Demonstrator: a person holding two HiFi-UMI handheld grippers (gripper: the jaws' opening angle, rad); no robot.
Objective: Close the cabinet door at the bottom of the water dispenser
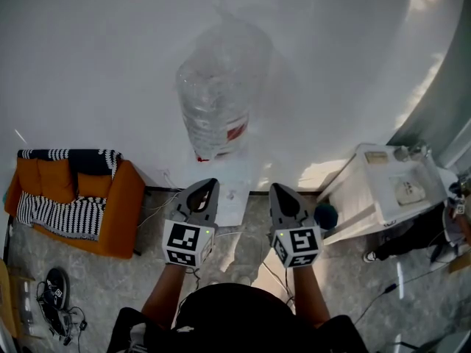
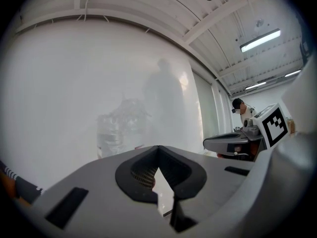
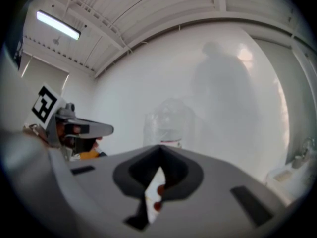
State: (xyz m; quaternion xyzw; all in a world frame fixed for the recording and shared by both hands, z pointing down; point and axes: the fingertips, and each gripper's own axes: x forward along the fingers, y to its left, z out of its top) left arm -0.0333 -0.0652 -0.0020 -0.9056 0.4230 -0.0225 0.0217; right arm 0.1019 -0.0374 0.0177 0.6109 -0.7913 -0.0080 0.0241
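Observation:
From the head view I look down on the water dispenser (image 1: 234,186), white against a white wall, with a clear water bottle (image 1: 217,94) upside down on top. Its bottom cabinet door is hidden from every view. My left gripper (image 1: 208,187) and right gripper (image 1: 278,191) are held side by side, level, pointing at the dispenser's front and apart from it. Both pairs of jaws are shut with nothing between them. In the left gripper view the left gripper (image 2: 158,150) has its tips together below the bottle (image 2: 121,128). The right gripper view shows the right gripper (image 3: 159,150) likewise, under the bottle (image 3: 171,123).
An orange sofa (image 1: 110,212) with a striped blanket stands at the left. A white sink unit (image 1: 390,186) stands at the right. Cables and a black device (image 1: 55,289) lie on the speckled floor. A person (image 2: 242,108) stands far off at the right.

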